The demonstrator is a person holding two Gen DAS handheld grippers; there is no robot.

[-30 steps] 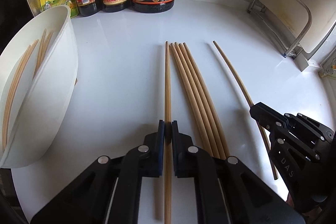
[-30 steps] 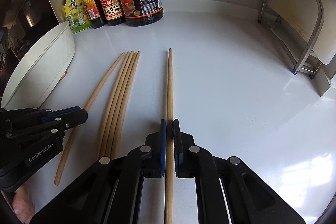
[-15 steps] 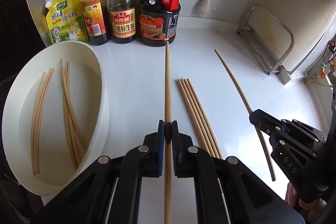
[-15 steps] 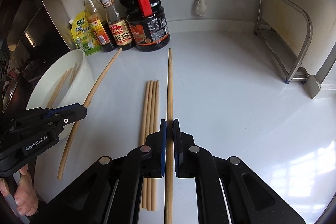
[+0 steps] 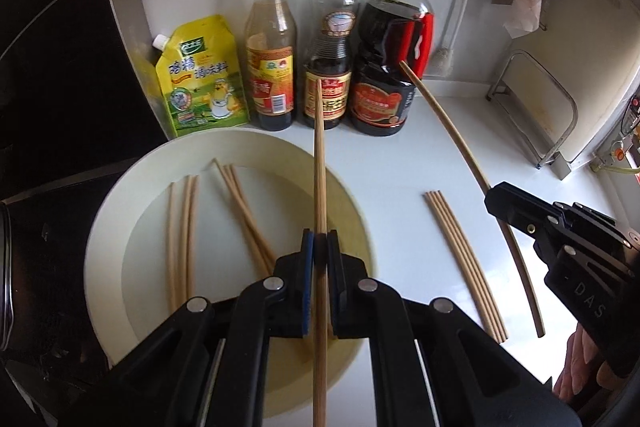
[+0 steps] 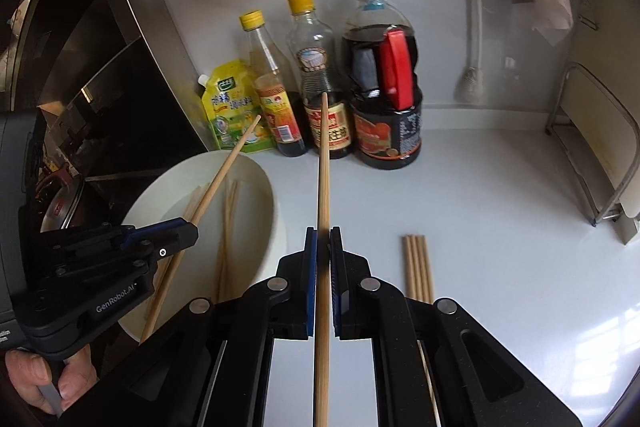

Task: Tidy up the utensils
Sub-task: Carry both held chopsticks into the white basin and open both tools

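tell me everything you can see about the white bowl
The white bowl is wide, round and shallow, plastic or ceramic by its look, standing upright on the white counter in front of the sauce bottles. Several loose wooden chopsticks lie inside it. The left tongs hang above it.

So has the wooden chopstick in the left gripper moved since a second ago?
Yes. The chopstick in the left gripper lifted off the counter and now hangs over the white bowl.

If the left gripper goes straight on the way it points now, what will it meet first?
Probably the white bowl: the left gripper, shut on a chopstick, points down over it. Depth is unclear; the chopstick tip might reach the bowl first.
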